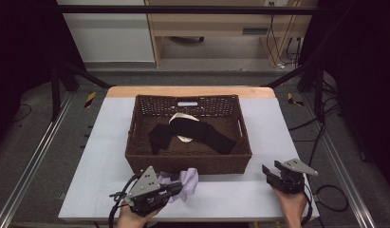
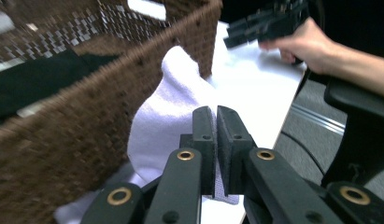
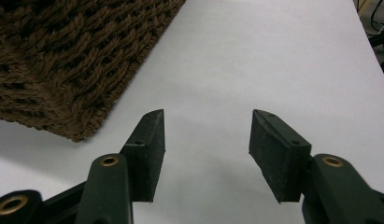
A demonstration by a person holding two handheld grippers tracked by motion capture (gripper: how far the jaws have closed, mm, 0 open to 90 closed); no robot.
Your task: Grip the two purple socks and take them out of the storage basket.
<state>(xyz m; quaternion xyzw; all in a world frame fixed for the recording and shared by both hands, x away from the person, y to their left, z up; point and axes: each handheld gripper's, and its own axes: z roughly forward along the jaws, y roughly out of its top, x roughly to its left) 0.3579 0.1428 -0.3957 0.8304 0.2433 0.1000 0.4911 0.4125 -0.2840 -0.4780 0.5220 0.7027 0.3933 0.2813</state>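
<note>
A soft, pale lilac cloth (image 1: 187, 183), crumpled against the front wall of the woven brown wicker basket (image 1: 188, 164), is pinched by the left claw (image 2: 216, 122). The right claw (image 3: 206, 140) is seen spread and empty over the white tabletop (image 3: 273, 56) beside the basket's corner.

A brown wicker basket (image 1: 135, 156) is sitting mid-table (image 1: 88, 190), toward the far edge. Black clothes (image 1: 192, 130) are lying inside it, over something cream (image 1: 183, 117). I'm touching none.
</note>
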